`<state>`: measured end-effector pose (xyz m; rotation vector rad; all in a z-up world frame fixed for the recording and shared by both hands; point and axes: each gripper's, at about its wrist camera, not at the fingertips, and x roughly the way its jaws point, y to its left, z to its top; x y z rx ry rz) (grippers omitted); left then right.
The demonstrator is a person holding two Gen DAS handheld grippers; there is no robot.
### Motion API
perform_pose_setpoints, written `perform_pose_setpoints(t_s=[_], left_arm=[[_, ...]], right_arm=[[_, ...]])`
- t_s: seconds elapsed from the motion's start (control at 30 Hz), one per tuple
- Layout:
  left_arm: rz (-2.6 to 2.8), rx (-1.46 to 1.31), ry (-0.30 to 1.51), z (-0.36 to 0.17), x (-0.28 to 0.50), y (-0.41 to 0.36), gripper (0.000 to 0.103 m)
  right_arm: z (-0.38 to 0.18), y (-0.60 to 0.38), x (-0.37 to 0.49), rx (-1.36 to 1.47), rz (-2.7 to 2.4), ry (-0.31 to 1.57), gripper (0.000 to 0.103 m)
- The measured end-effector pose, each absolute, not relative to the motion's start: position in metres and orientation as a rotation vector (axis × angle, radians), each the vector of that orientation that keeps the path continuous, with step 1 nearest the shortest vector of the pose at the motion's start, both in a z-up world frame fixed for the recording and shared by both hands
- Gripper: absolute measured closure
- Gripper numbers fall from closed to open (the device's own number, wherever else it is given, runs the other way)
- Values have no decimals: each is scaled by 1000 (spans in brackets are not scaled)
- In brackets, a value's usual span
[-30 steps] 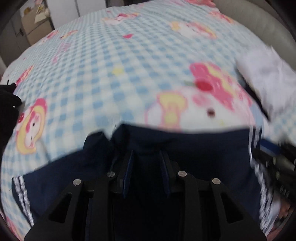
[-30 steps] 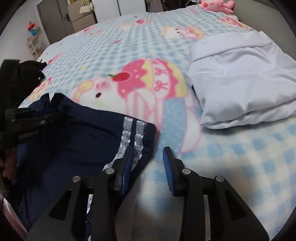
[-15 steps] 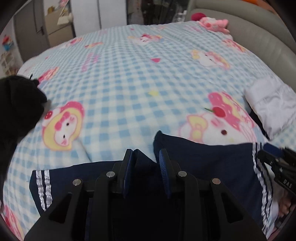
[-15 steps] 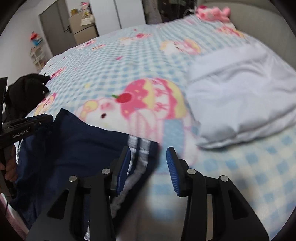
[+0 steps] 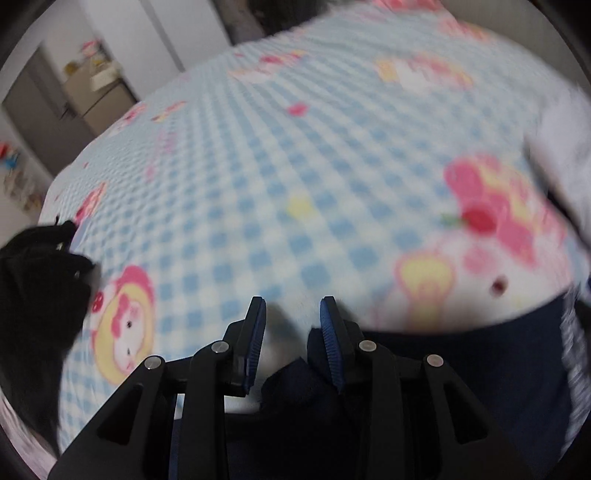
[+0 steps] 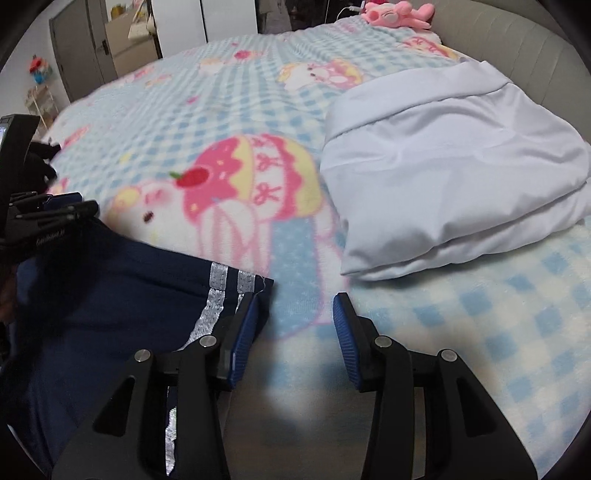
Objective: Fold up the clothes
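Observation:
A navy garment (image 6: pixel 110 295) with silver side stripes lies flat at the near edge of the bed; in the left wrist view the navy garment (image 5: pixel 480 369) fills the lower right. My left gripper (image 5: pixel 293 317) is open, its tips over bare blanket, with a navy fold under its right finger. My right gripper (image 6: pixel 295 314) is open over the blanket, and the striped hem lies just beside its left finger. The left gripper (image 6: pixel 48 214) shows at the garment's far corner in the right wrist view.
A folded white garment (image 6: pixel 443 166) sits at the right of the blue checked cartoon blanket (image 6: pixel 221 110). A black garment (image 5: pixel 33 295) lies at the left edge. A pink plush (image 6: pixel 395 13) rests by the grey headboard. Cabinets stand beyond the bed.
My left gripper has slid off the navy fold, so its tips are now over blanket. The right jaws have widened and the striped hem now lies outside them.

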<state>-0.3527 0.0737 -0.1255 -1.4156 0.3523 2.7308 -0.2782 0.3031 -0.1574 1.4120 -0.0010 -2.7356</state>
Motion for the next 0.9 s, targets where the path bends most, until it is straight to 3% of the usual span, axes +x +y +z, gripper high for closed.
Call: perform_pose_setpoints(t_s=[0.07,0.2,0.37,0.43,0.57,0.63,0.77,0.9], left_arm=[[2708,-1350,275,-112,-332,77,69],[2546,-1338,321,-116,-279,101,69],[2426,-1461,483,-161,-267,125,66],[2472,-1477,412,-161,-284,119,66],[2595,-1475,209,-137,-303,103,68],[2564,-1421,172,-119,-286,104,68],[2526,-1350,268,-96,-224,106,64],[2477,-1407,194,-98,-174,97,64]], right_arm=[[-145,307,-271,1339,-2748,-23,61],[-123,301,-254,1200,-2624,-71,59],[-155,262,-260,1373,-2411,5,59],[-166,254,-261,1418,-2451,137,59],[-158,257,-263,1362,-2566,166,58],[-151,274,-251,1361,-2629,87,58],[-129,298,-211,1277,-2642,-131,57],[-121,289,-176,1222,-2603,-200,53]])
